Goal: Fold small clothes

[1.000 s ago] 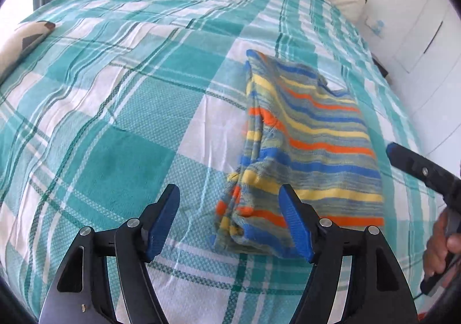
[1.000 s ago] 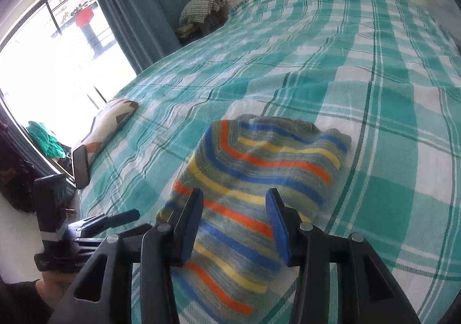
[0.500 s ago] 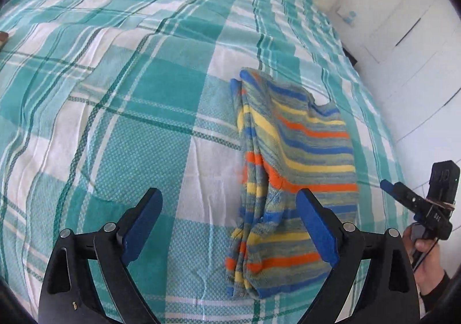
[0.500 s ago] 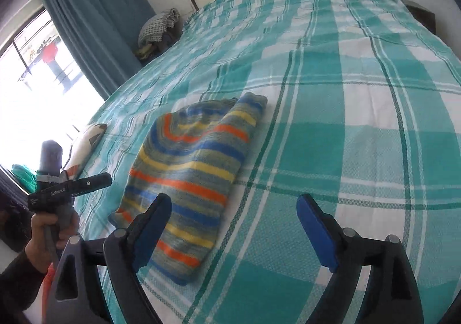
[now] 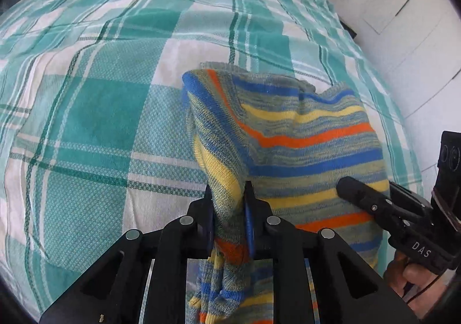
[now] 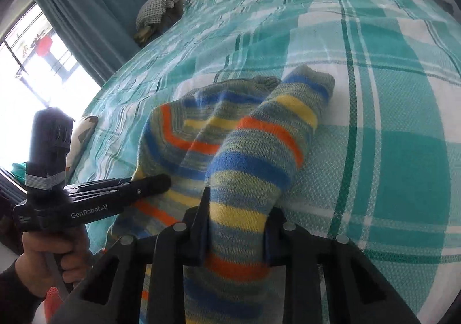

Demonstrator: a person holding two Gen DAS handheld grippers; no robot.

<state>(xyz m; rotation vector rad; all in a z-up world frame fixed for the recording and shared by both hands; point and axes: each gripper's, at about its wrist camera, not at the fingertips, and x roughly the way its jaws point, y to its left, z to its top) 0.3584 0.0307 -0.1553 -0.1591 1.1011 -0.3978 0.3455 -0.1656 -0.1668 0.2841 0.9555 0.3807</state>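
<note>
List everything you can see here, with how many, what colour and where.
striped garment: one, blue, yellow, orange and grey, on the bed, near edge lifted
bedspread: one, teal and white plaid, covering the bed
pillow: one, patterned cream, bed's window side
curtain: one, blue, by the window
clothes pile: one, checked grey, beyond the bed
left hand-held gripper: black, just closed on the garment
right hand-held gripper: black, just closed on the garment
</note>
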